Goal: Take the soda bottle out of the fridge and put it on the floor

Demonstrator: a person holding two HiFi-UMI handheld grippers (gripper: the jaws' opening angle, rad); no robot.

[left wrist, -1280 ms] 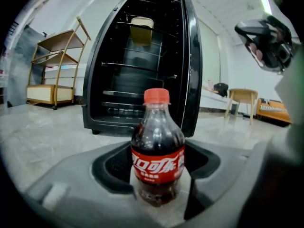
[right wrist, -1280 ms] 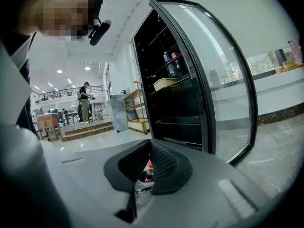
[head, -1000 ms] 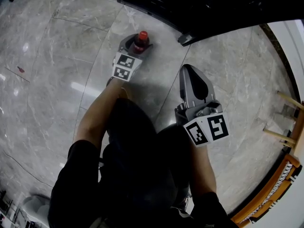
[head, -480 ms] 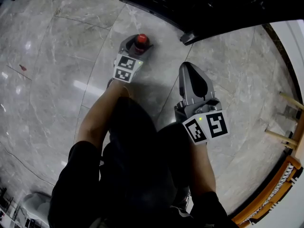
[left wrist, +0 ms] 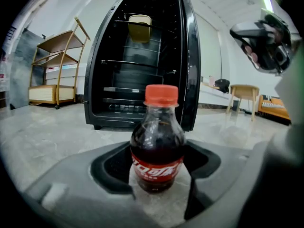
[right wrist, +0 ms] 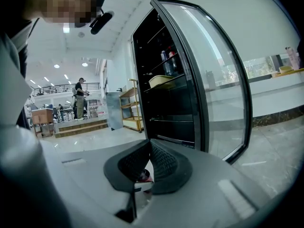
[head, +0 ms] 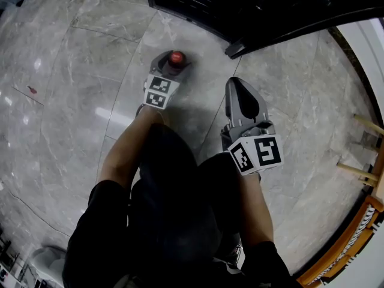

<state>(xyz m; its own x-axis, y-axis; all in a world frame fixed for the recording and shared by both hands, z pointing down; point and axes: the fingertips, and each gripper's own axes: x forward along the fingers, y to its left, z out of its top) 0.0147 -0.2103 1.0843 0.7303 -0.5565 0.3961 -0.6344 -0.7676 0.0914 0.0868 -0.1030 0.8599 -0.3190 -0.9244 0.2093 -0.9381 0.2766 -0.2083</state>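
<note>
A small soda bottle (left wrist: 157, 146) with a red cap (head: 176, 57) and dark drink stands upright on the marble floor in front of the open black fridge (left wrist: 137, 61). My left gripper (head: 172, 55) reaches low over the floor, and its dark pads (left wrist: 114, 167) sit against both sides of the bottle's label. My right gripper (head: 239, 84) hovers to the right of it, a little nearer to me. Its jaws are shut with nothing in them, and their pads meet in the right gripper view (right wrist: 148, 142).
The fridge's glass door (right wrist: 213, 80) stands open at the right, its lower corner (head: 237, 48) close to both grippers. A yellow container (left wrist: 139, 25) sits on an upper fridge shelf. A wooden rack (left wrist: 52, 65) stands left, wooden furniture (head: 360, 179) right. My knees (head: 168, 179) are below.
Both grippers stay almost where they were. The head view has shifted a little, so the bottle's cap now shows from straight above instead of at a slant.
</note>
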